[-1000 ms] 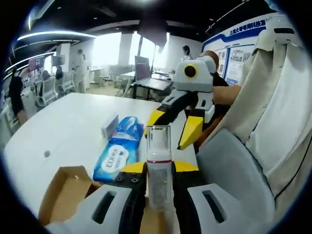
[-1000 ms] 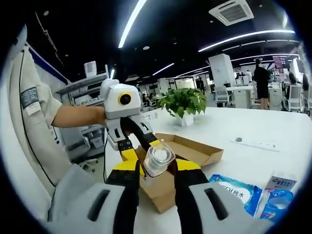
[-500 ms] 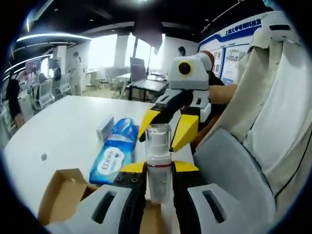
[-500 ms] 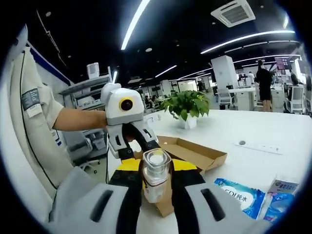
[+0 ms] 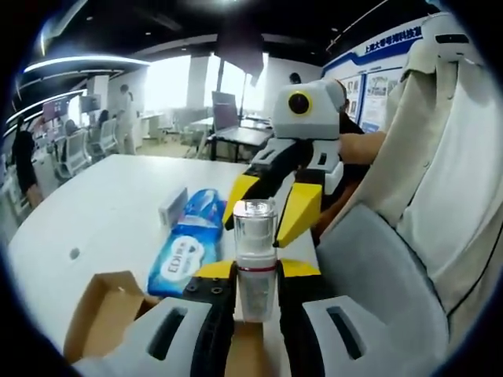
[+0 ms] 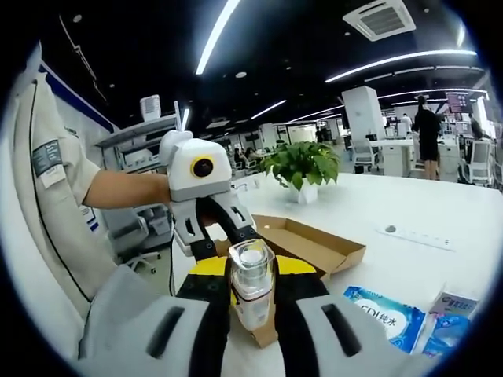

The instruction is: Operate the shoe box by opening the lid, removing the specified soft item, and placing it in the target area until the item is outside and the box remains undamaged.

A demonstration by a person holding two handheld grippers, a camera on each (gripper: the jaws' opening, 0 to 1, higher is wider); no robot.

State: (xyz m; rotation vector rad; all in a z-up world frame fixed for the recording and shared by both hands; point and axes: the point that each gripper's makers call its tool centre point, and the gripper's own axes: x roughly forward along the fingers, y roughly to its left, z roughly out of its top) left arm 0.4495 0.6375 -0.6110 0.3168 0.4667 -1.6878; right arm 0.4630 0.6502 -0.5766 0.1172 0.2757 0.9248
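A small clear bottle with a clear cap stands upright, and my left gripper is shut on its lower body. My right gripper comes in from the right with its yellow jaws spread on either side of the cap, open. In the right gripper view the bottle rises between my right gripper's own jaws, with the left gripper reaching down to it from behind. The brown cardboard shoe box lies open on the white table below, also seen behind the bottle as the shoe box.
A blue wet-wipe pack and a small white carton lie on the table past the box. A potted plant and a power strip sit farther off. The person's pale jacket is close on the right.
In the right gripper view the bottle has gone from cap-toward-camera to upright between the right jaws. The right gripper has drawn closer around the cap. The left stays shut on the bottle.
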